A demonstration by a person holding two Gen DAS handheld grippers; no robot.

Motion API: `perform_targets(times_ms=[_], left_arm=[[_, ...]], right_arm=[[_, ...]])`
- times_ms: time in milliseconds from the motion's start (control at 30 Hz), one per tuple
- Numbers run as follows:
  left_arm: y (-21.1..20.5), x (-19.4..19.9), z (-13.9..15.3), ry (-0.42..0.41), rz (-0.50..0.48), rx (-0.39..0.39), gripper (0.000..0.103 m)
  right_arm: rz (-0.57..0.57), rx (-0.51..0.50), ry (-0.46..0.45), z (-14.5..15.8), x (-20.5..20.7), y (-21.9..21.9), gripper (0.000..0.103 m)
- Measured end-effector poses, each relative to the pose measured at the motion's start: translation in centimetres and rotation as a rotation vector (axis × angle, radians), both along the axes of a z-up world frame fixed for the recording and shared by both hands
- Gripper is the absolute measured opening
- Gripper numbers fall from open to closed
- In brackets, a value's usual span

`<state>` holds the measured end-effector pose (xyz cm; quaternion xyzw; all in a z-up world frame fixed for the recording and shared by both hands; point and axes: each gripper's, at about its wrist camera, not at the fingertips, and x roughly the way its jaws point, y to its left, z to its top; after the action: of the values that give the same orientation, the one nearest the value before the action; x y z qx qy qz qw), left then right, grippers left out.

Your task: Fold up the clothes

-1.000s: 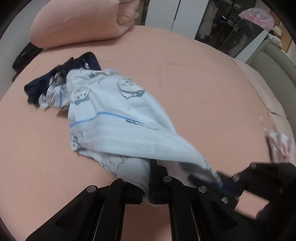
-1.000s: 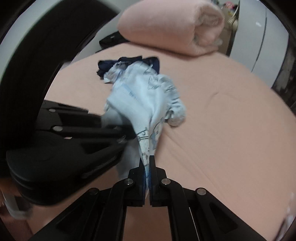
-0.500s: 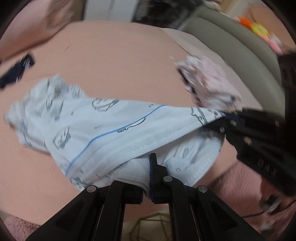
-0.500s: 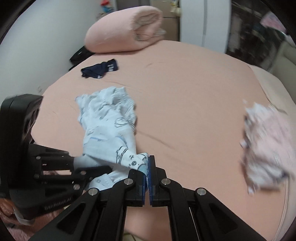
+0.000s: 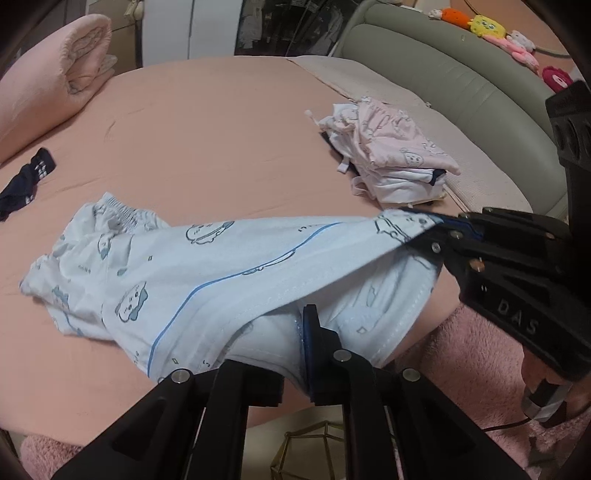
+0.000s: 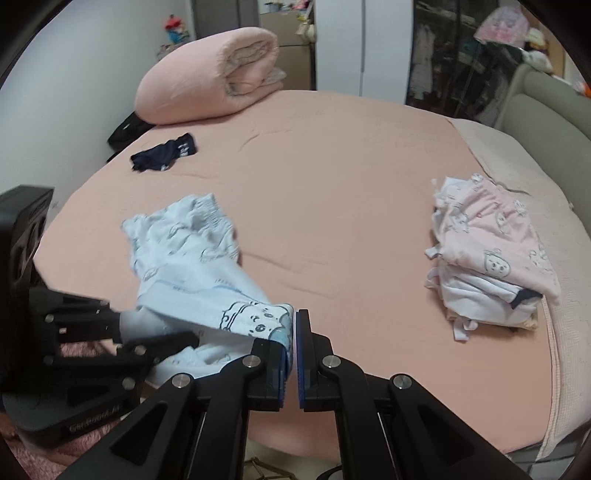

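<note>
Left tool (image 5: 301,345): jaws clamped on the near hem of the light blue printed pants (image 5: 207,273), cloth draped over the left finger and bunched between the pads.

Right tool (image 6: 294,347): jaws nearly closed, thin gap showing between the blue pads; a corner of the same pants (image 6: 184,254) is pinched at the left pad tip. In the left wrist view the right tool (image 5: 448,230) sits right of and ahead of the left tool, gripping the far hem corner, so the hem edge spans taut between the two tools.

Pants: leg end lifted at the tools, rest trailing ahead and to the left onto the pink bed (image 6: 351,177), with the elastic waistband end crumpled on the sheet farthest from the tools.

Stack of folded clothes (image 6: 491,251): ahead and to the right of the right tool, well apart from it, pink printed piece on top, white pieces under it, near the bed's right edge.

Dark navy garment (image 6: 164,153): far ahead-left of both tools, lying loose on the sheet.

Rolled pink duvet (image 6: 210,74): beyond that, at the far end of the bed.

Grey padded headboard (image 5: 443,85) runs along the right side, plush toys (image 5: 495,33) on top of it.

Pink fuzzy sleeve (image 5: 476,369) visible under the right tool.
</note>
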<state>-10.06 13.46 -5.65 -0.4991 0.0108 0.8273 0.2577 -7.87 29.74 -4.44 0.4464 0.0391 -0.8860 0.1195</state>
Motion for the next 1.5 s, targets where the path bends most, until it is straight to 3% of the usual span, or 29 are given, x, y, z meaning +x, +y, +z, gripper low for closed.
perform_targets(times_ms=[133,167,200,233,267,300,367,467,500,567,633,733,833,900,967,1067,1167,1200,1267,1300,1367,1500], left_arm=[[-0.4,-0.2,0.7,-0.030,-0.055,0.123,0.020],[-0.8,-0.3,1.0,-0.035,-0.067,0.151,0.027],[-1.3,-0.3,1.0,-0.038,-0.071,0.167,0.046],[-1.9,-0.4,1.0,-0.041,-0.069,0.184,0.057],[-2.9,-0.6,0.7,-0.044,-0.054,0.196,0.070],[-4.0,-0.9,0.3,-0.048,-0.033,0.199,0.070],[-6.8,-2.0,-0.9,-0.056,0.066,0.149,0.070],[-11.6,-4.3,-3.3,-0.101,0.263,0.078,0.070],[-12.8,-5.2,-4.1,-0.119,0.319,0.056,0.070],[-14.4,-7.2,-5.0,-0.133,0.382,0.035,0.069],[-14.5,-9.0,-4.8,-0.091,0.385,0.023,0.069],[-14.1,-11.5,-6.0,-0.059,0.371,-0.050,0.070],[-12.8,-13.2,-9.0,-0.162,0.326,-0.149,0.070],[-12.0,-12.3,-10.8,-0.250,0.266,-0.233,0.070],[-11.9,-10.3,-11.4,-0.280,0.205,-0.265,0.070],[-12.5,-7.3,-10.9,-0.324,0.098,-0.283,0.069],[-13.6,-6.6,-7.7,-0.276,0.067,-0.190,0.069],[-13.7,-7.2,-6.4,-0.228,0.084,-0.168,0.070],[-13.5,-9.3,-4.7,-0.125,0.129,-0.172,0.070],[-13.1,-10.6,-4.7,-0.086,0.148,-0.179,0.070],[-12.3,-13.2,-5.1,-0.030,0.182,-0.198,0.070],[-11.1,-16.5,-8.4,-0.080,0.218,-0.258,0.069]], right_arm=[[-0.073,-0.008,0.035,1.2,0.3,2.2,0.001],[-0.095,-0.005,0.038,1.3,0.3,2.8,0.002],[-0.118,0.032,0.028,0.9,0.1,3.4,0.009],[-0.142,0.073,0.013,0.3,-0.3,4.1,0.018],[-0.177,0.140,-0.044,-1.2,-1.1,5.0,0.020],[-0.222,0.156,-0.128,-2.9,-1.8,6.2,0.020],[-0.272,0.040,-0.175,-3.3,-1.9,7.6,0.020],[-0.165,0.010,-0.093,-1.9,-1.1,4.8,0.028],[-0.082,0.028,-0.102,-2.4,-1.1,2.6,0.038],[-0.008,0.006,-0.119,-3.2,-1.4,-0.4,0.039],[0.060,-0.018,-0.132,-3.9,-1.8,-3.4,0.039],[0.039,-0.068,-0.074,-4.7,-3.6,-6.0,0.041],[0.023,0.018,-0.201,-9.7,-6.9,-7.6,0.041],[0.015,0.045,-0.343,-13.2,-7.4,-7.5,0.041],[0.050,0.008,-0.393,-14.2,-5.7,-7.0,0.041],[0.158,-0.051,-0.466,-12.1,-3.5,-6.0,0.041],[0.253,-0.139,-0.546,-9.2,-2.1,-4.7,0.041],[0.239,-0.172,-0.492,-7.5,-2.6,-4.2,0.041],[0.151,-0.216,-0.334,-4.4,-4.7,-3.1,0.052],[0.106,-0.199,-0.290,-4.6,-6.1,-3.3,0.066],[0.021,-0.168,-0.211,-5.3,-8.9,-3.6,0.068],[0.016,-0.168,-0.345,-10.3,-10.9,-6.5,0.062]])
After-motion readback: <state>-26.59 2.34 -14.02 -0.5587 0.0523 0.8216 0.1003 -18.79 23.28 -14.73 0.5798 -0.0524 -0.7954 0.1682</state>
